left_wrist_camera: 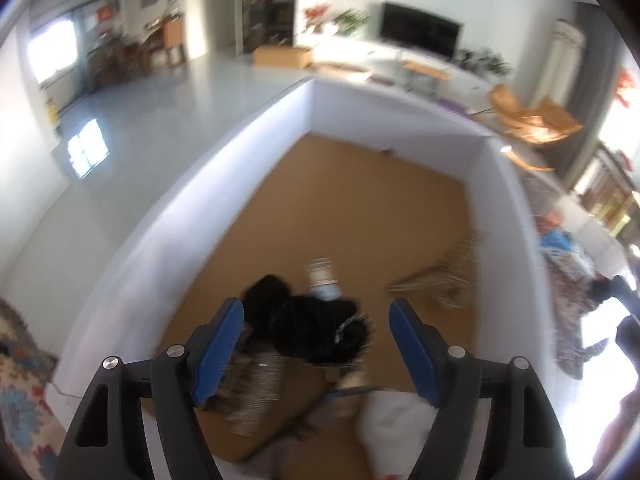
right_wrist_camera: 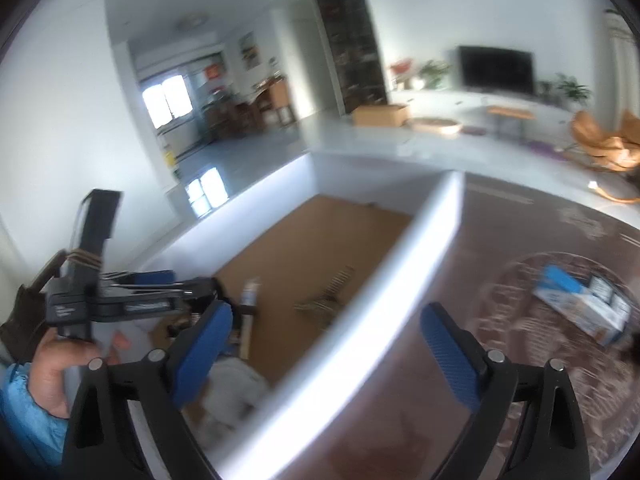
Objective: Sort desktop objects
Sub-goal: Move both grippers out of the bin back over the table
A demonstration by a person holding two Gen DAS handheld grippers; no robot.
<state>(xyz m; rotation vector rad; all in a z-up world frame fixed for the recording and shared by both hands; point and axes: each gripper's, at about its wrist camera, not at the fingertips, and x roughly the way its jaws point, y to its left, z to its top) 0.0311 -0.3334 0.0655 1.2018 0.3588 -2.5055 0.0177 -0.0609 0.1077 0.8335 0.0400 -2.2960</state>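
Note:
A white-walled box (left_wrist_camera: 276,120) with a brown cardboard floor holds the sorted things. In the left wrist view my left gripper (left_wrist_camera: 316,344) is open and empty above a black furry object (left_wrist_camera: 320,332), a second black one (left_wrist_camera: 266,296), a small white label item (left_wrist_camera: 322,276) and a striped tan object (left_wrist_camera: 448,276). In the right wrist view my right gripper (right_wrist_camera: 326,356) is open and empty, straddling the box's right wall (right_wrist_camera: 400,280). The left gripper (right_wrist_camera: 160,292) shows at the left, over the box. A blue-and-white carton (right_wrist_camera: 580,304) lies on the brown tablecloth.
A patterned brown tablecloth (right_wrist_camera: 520,240) covers the table right of the box. White cloth (left_wrist_camera: 396,428) lies in the box's near end. Beyond are a white floor, a TV (right_wrist_camera: 496,68), a cardboard box (right_wrist_camera: 380,114) and orange chairs (right_wrist_camera: 604,144).

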